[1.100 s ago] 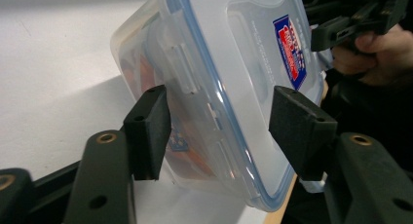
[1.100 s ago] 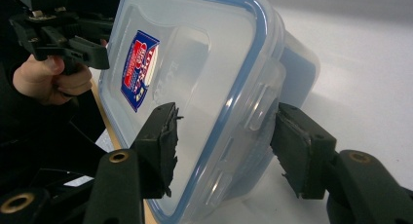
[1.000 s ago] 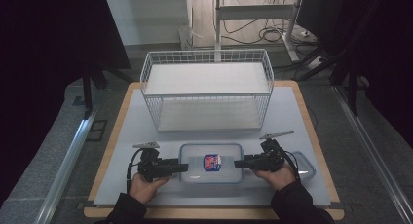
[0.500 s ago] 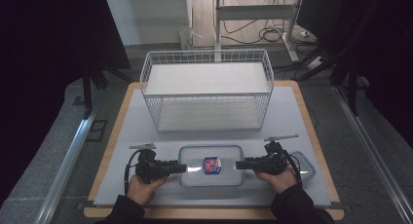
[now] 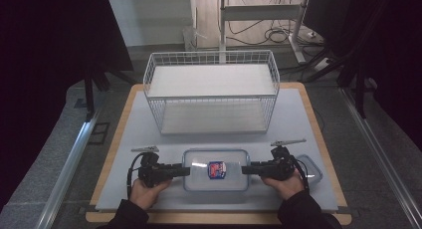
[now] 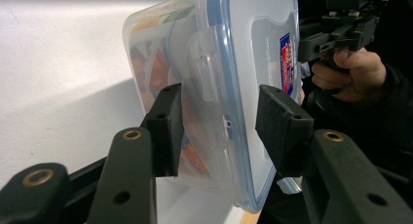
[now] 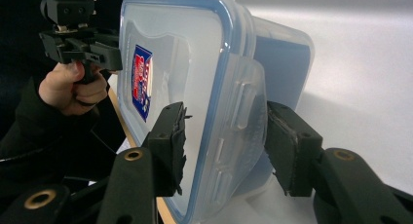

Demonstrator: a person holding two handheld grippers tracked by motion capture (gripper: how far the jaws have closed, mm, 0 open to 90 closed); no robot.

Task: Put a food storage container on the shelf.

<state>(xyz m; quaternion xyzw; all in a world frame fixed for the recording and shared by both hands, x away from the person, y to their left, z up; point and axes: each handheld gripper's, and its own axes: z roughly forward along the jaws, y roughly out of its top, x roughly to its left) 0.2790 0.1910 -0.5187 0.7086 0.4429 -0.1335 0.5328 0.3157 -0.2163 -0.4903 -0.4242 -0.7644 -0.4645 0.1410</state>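
Box: clear lidded food box (image 5: 215, 170) sits on the table's (image 5: 149, 132) near edge, between my grippers.
Left gripper (image 6: 219, 121): jaws just closed in, clamping its left end.
Right gripper (image 7: 225, 139): jaws straddle its right latch; grip unclear.
Behind: wire basket (image 5: 211, 92).

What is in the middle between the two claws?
In the high view, the lidded plastic box lies between the left claw and the right claw.

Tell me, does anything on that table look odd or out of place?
Little stands out. A second lid lies loose beside the right gripper, though the clear food box already wears its own. Both grippers straddle the box's end latches. The wire basket stands squarely behind; nothing is spilled.
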